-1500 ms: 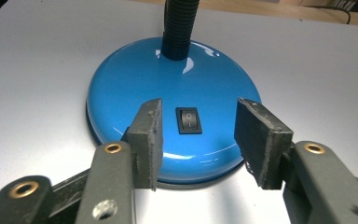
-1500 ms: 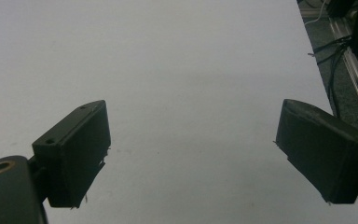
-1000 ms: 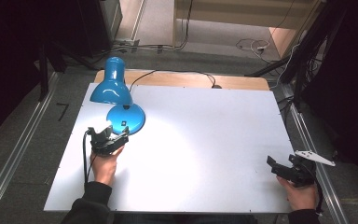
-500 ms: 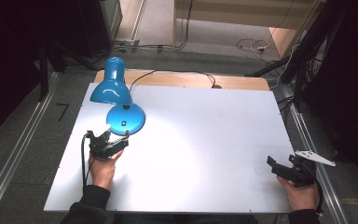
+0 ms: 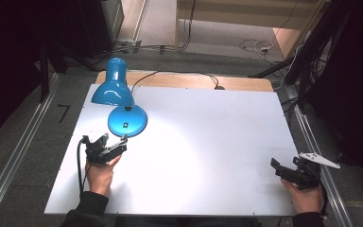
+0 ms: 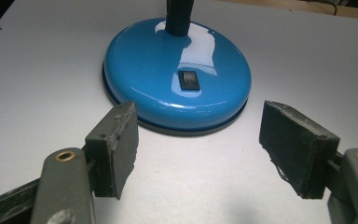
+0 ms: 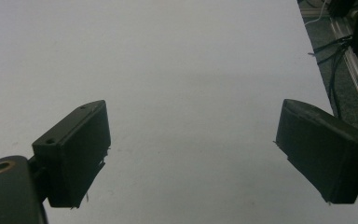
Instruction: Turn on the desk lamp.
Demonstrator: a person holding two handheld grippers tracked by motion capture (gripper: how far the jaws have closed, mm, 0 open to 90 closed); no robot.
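A blue desk lamp [image 5: 116, 92] stands at the table's left rear, lit, its shade pointing down over the white board. Its round blue base [image 5: 127, 120] carries a black rocker switch [image 6: 189, 80]. My left gripper [image 5: 109, 147] lies just in front of the base [image 6: 177, 88], open, nothing between its jaws. In the left gripper view the pads [image 6: 121, 144] stand wide apart, short of the base's rim. My right gripper [image 5: 283, 171] rests near the table's front right corner, open and empty, its pads [image 7: 81, 149] over bare board.
The white board [image 5: 208, 142] covers the table; a wooden strip [image 5: 189, 80] shows along the back edge. The lamp's black cord [image 5: 179, 74] runs across that strip. Metal rails [image 5: 312, 142] flank the table, with cables on the floor behind.
My left gripper has drawn back toward the front edge, away from the lamp base. The right gripper has stayed put.
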